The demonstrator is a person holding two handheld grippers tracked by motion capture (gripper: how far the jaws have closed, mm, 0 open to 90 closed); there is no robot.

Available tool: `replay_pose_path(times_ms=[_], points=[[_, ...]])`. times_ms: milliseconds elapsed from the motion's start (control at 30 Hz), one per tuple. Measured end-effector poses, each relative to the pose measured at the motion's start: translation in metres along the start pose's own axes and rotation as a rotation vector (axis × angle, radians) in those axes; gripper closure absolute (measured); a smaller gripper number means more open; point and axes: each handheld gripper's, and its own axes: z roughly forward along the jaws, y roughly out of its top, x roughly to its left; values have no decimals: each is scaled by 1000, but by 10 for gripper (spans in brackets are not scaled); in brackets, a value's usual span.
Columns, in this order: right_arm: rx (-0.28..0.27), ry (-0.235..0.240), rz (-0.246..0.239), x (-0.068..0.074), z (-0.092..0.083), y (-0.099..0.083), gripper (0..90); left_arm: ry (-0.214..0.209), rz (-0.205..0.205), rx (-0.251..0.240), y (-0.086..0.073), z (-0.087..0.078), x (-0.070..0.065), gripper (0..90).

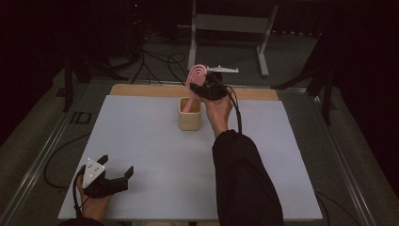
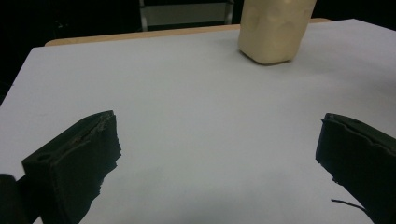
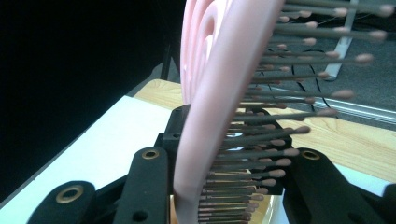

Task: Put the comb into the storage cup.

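A pink hairbrush [image 1: 198, 74] stands tilted with its handle down inside a beige cup [image 1: 190, 115] near the far middle of the white table [image 1: 150, 150]. My right gripper [image 1: 206, 87] is shut on the brush's head, just above the cup's right rim. In the right gripper view the pink brush [image 3: 219, 93] runs up between the black jaws of the right gripper [image 3: 229, 158], its bristles pointing right. My left gripper [image 1: 116, 165] rests open at the table's near left corner, holding nothing. Its view looks past the left gripper [image 2: 218, 123] to the cup [image 2: 273, 30] far ahead.
A wooden strip [image 1: 141, 89] runs along the table's far edge. Behind it, on the dark floor, stand a grey metal frame [image 1: 230, 23] and loose cables [image 1: 155, 61]. Metal rails [image 1: 42, 155] flank the table on both sides.
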Motion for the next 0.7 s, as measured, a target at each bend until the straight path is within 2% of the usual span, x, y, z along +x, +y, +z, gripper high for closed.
replay_pose_path(times_ms=[700], points=[[28,5,-11,1,7,-6,636,-2,2,1,0,1,-1,0]])
